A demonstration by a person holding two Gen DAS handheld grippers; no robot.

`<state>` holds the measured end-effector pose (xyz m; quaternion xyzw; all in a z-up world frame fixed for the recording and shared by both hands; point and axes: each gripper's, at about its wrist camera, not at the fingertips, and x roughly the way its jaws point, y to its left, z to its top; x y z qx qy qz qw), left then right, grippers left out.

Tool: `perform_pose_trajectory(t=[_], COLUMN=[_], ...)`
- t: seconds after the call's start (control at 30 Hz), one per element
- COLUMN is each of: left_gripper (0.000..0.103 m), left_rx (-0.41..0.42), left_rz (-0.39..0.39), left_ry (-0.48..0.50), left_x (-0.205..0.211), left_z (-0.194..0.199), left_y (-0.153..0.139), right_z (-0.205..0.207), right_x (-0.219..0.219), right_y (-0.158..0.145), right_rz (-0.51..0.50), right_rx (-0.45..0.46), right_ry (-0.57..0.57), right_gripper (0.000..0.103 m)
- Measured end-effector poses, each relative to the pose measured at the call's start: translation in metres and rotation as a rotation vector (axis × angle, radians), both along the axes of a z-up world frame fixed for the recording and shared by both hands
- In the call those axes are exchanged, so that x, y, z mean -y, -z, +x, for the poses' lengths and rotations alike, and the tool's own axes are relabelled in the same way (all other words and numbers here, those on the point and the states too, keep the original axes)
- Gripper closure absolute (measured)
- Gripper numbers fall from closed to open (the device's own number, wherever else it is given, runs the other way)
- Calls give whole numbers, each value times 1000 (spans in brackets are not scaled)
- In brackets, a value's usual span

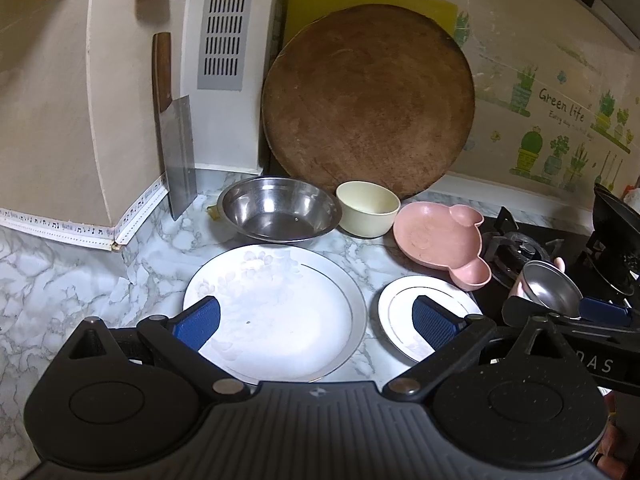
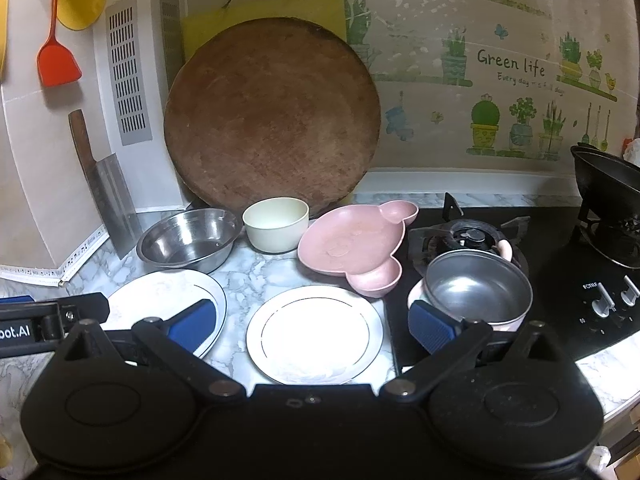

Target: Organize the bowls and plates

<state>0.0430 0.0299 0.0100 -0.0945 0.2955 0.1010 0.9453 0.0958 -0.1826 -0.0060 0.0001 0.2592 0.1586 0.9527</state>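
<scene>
Shiny metal bowl [image 1: 280,214], glossy white plates [image 1: 276,312], matt pink dish [image 1: 440,242], rough wooden board [image 1: 368,100].

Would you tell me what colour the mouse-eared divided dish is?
Pale pink; the divided dish shows best in the right wrist view.

A home kitchen: marble-patterned counter [image 2: 248,280], gas hob [image 2: 472,236], cleaver [image 1: 178,152] and round chopping board [image 2: 272,112] against the wall.

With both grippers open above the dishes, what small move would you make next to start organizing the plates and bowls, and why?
Probably lower the open right gripper onto the near rim of the small white gold-rimmed plate, ready to lift it onto the large white plate. Both plates lie flat and empty on the marble counter, side by side, and the small one sits right between the right gripper's fingers.
</scene>
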Motion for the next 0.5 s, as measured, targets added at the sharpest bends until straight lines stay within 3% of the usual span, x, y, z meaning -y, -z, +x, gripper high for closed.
perform_pose_trajectory(t=[0.5], left_gripper=[0], left_rx=[-35], left_rz=[-13], left_ry=[-91], left_x=[-49], left_z=[11], left_y=[14], right_z=[20], right_x=[-33], right_y=[9], right_rz=[-39], right_rx=[-22], right_ry=[-46], right_gripper=[0])
